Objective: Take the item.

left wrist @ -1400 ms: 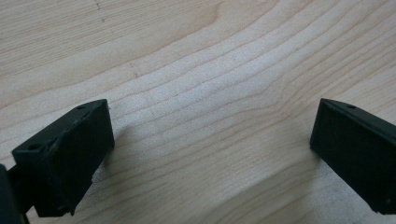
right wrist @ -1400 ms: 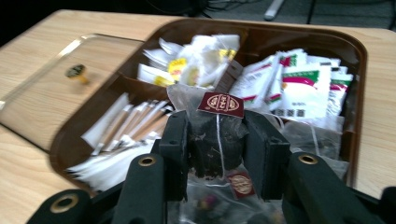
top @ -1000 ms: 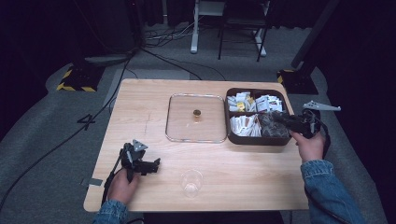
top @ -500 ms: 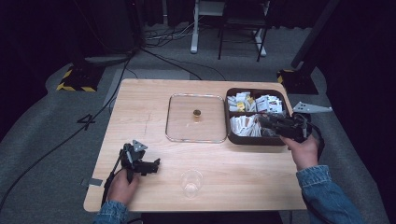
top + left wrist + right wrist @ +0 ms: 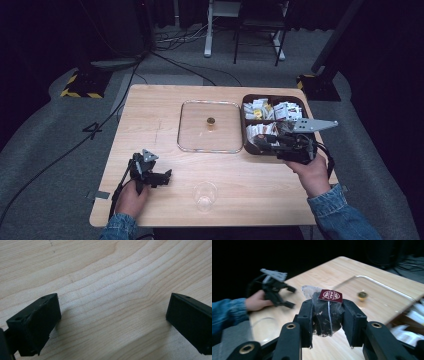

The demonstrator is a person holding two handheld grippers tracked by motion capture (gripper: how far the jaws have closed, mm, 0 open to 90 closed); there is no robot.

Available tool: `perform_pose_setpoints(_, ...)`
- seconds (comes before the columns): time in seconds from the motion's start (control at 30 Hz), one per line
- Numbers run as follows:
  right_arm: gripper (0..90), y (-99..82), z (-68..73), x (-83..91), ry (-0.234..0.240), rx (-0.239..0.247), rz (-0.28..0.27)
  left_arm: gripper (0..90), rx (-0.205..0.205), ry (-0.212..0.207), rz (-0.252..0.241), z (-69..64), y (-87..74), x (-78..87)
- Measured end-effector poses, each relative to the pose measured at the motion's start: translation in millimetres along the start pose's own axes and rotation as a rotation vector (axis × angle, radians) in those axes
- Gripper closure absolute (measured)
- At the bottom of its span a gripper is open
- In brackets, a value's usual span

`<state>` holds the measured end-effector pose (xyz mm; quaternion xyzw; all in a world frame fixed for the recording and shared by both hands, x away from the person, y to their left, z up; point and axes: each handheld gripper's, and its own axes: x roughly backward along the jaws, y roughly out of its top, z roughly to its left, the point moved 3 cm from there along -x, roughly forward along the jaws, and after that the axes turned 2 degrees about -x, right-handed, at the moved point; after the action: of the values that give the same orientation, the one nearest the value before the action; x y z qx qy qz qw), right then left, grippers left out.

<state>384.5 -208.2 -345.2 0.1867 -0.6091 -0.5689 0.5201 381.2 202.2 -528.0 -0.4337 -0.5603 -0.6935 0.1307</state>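
Tea bag: the tea bag (image 5: 327, 315) is clamped between the right gripper (image 5: 328, 322) jaws, its long axis upright, red tag on top, over the near-left edge of the brown box (image 5: 248, 145).
Cup: the clear cup (image 5: 205, 195) stands left of and nearer than the box (probably the destination); the right hand is nearer it.
Left gripper: the left gripper (image 5: 159, 176) rests far left of the box, jaws apart on bare table (image 5: 105, 277).
Change: a second ago the right gripper sat over the box's right side.
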Motion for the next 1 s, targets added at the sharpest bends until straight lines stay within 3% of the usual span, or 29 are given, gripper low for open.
perform_pose_setpoints(0.23,63.5,4.3,25.6,-13.3,0.061,0.049,0.023,0.0,0.0,0.0,0.0,0.0,0.0,0.0)
perform_pose_setpoints(0.6,63.5,3.6,47.7,-29.5,0.118,0.091,0.038,0.0,0.0,0.0,0.0,-0.1,-0.2,0.1)
perform_pose_setpoints(1.0,63.5,-10.7,76.3,-55.5,0.18,0.146,0.08,0.0,0.001,0.001,0.001,-0.1,-0.2,0.2)
